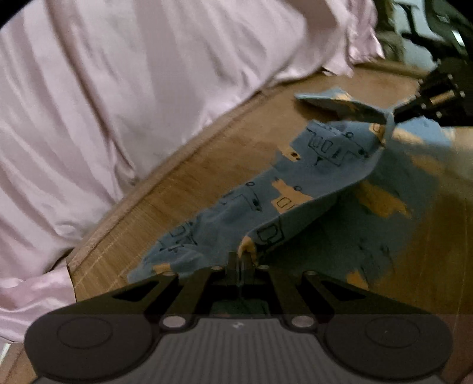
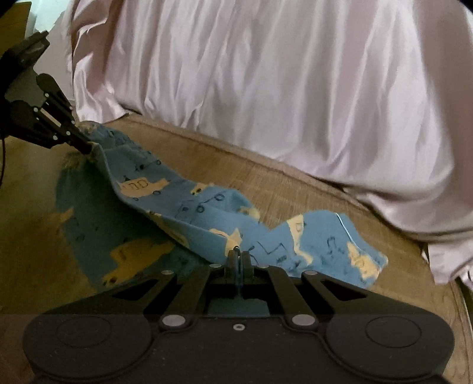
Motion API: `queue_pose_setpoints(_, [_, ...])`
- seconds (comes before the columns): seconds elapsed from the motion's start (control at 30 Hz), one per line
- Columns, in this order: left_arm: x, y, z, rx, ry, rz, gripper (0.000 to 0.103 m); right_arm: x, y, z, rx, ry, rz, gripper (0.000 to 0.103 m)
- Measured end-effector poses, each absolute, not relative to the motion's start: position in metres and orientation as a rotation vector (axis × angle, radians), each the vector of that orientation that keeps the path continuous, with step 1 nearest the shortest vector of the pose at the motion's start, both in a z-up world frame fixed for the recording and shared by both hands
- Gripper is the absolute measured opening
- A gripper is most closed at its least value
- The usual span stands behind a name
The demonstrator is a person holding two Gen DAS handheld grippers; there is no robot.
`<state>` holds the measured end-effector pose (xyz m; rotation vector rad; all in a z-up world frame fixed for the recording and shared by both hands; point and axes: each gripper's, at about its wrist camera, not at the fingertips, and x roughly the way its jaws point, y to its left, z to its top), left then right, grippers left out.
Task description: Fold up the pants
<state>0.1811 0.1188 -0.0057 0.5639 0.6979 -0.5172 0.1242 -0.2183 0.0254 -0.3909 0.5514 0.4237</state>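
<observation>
Small blue pants printed with yellow vehicles hang stretched between both grippers above a glossy wooden table. My left gripper is shut on one edge of the cloth, close to the camera. At the upper right of the left wrist view, my right gripper pinches the other end. In the right wrist view the pants sag in the middle, my right gripper is shut on the near edge, and the left gripper grips the far end. A pant leg trails to the right.
A pale pink satin cloth drapes along the far side of the table and down its edge. The glossy tabletop reflects the pants beneath them. Dark furniture shows at the top right of the left wrist view.
</observation>
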Motion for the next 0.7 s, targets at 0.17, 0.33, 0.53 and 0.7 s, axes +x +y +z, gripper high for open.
queue_pose_setpoints(0.17, [0.163,0.119,-0.002,0.588,0.646,-0.519,0.001,0.109,-0.215,0.022,-0.374,0.489,0.382,0.000])
queue_pose_setpoints(0.33, [0.156,0.124,-0.011,0.636,0.704,-0.570,0.001,0.071,-0.214,0.025,-0.471,0.460,0.444,0.000])
queue_pose_setpoints(0.53, [0.147,0.123,-0.030,0.696,0.758,-0.611,0.001,0.061,-0.202,-0.004,-0.516,0.546,0.476,0.000])
queue_pose_setpoints(0.7, [0.151,0.126,-0.036,0.702,0.781,-0.625,0.001,0.058,-0.200,-0.013,-0.541,0.570,0.479,0.000])
